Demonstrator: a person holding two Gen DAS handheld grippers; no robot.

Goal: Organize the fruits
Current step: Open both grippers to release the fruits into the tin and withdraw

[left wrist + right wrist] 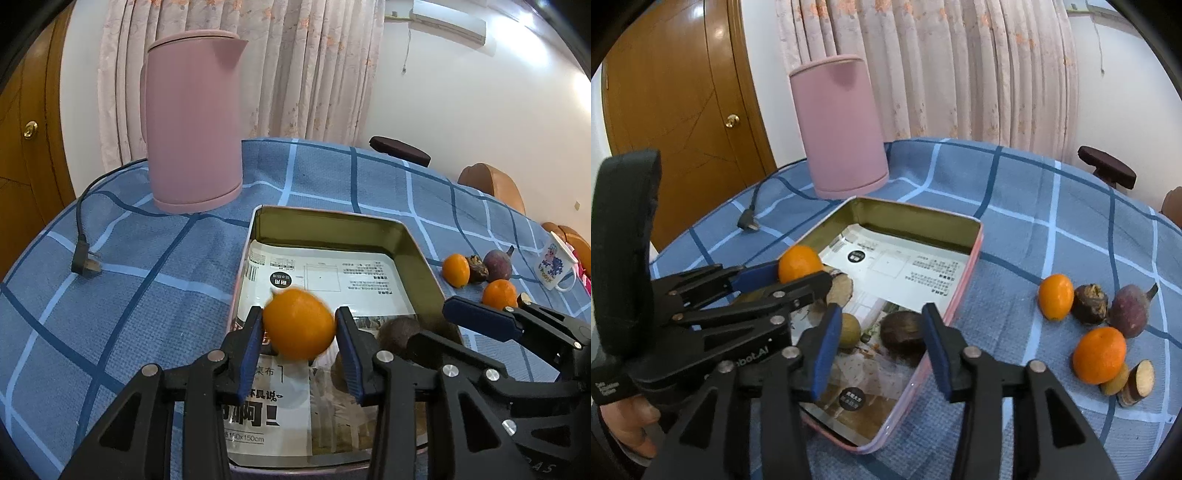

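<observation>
In the left wrist view, at lower centre, the left hand-held gripper [299, 328] has an orange fruit [300, 324] between its pads over the tin [417, 243], apparently for dropping in. At right, the right hand-held gripper [881, 341] stands open and empty above a dark fruit [903, 332] lying in the tin. More fruits [1099, 354] wait on the surface [1034, 184], far right.
</observation>
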